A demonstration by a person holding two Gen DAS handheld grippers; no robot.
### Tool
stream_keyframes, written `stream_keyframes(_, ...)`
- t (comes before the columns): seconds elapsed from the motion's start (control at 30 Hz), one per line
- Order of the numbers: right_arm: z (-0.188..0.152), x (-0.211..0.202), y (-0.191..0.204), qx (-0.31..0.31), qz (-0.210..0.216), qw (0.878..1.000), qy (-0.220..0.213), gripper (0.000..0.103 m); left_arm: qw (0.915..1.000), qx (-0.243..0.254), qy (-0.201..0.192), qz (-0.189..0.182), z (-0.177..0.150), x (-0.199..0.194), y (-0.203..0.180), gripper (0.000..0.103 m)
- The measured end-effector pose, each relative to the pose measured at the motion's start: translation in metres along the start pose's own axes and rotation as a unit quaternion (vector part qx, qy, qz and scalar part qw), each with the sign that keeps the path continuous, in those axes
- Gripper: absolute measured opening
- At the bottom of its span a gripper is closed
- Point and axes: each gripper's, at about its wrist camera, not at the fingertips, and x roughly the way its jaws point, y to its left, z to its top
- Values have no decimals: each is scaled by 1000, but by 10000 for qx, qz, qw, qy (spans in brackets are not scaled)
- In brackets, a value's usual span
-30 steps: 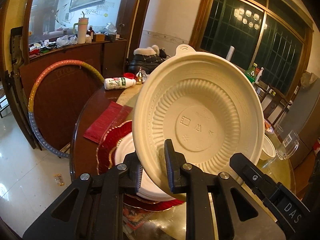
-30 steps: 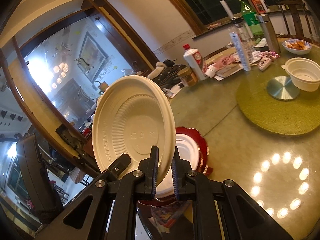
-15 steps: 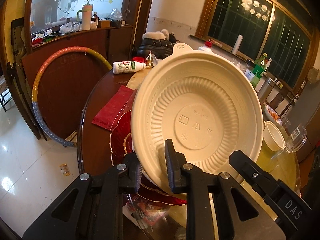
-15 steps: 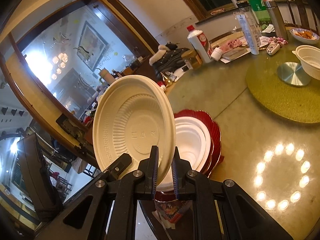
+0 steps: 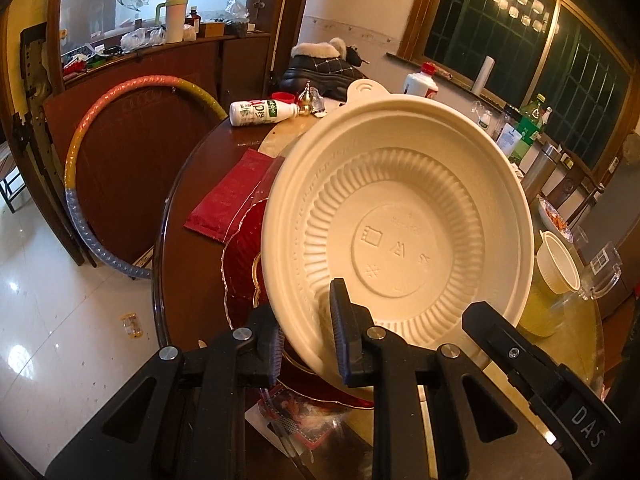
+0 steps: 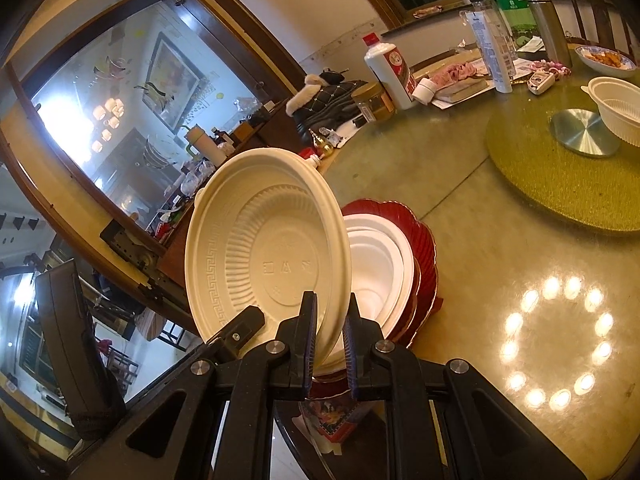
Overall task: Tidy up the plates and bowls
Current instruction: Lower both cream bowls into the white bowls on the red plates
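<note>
A cream disposable plate (image 5: 400, 216) with a small tab handle is held tilted on edge, its ribbed underside facing the cameras. My left gripper (image 5: 308, 334) is shut on its lower rim. My right gripper (image 6: 328, 338) is shut on the rim of the same plate (image 6: 264, 252), and the black tip of the other gripper shows beside it. Just behind the plate lies a stack of white plates (image 6: 380, 264) on red scalloped plates (image 6: 426, 248) near the table edge. A white bowl (image 6: 618, 110) stands far right on a green turntable (image 6: 560, 184).
The round table (image 6: 480, 280) holds bottles (image 6: 390, 70), a jar, papers and a food dish at the back. A lying white bottle (image 5: 262, 112) and a red cloth (image 5: 228, 200) are at the left. A cup (image 5: 558, 266) stands right. A hula hoop (image 5: 92, 152) leans beyond the edge.
Both grippers have carried the cream plate lower and closer over the stack of white and red plates. The grip on the rim has not changed.
</note>
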Motion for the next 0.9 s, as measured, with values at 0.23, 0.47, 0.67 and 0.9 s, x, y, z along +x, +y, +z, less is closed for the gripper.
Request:
stream_keyframes(0.23, -1, 5, -3, 45, -58, 9999, 72, 12, 9999, -8, 133, 27, -2, 7, 1, 19)
stream_keyframes(0.47, -2, 9, -5, 89, -76, 9998, 130, 12, 9998, 1, 206, 55, -2, 9, 2, 19)
stream_keyframes(0.67, -3, 10, -5, 121, -75, 9998, 162, 12, 9997, -3, 255, 54, -2, 10, 2, 19)
stream_keyframes(0.9, -4, 12, -6, 152, -62, 9997, 198, 13, 9994, 17, 357, 47, -1, 14, 2, 19)
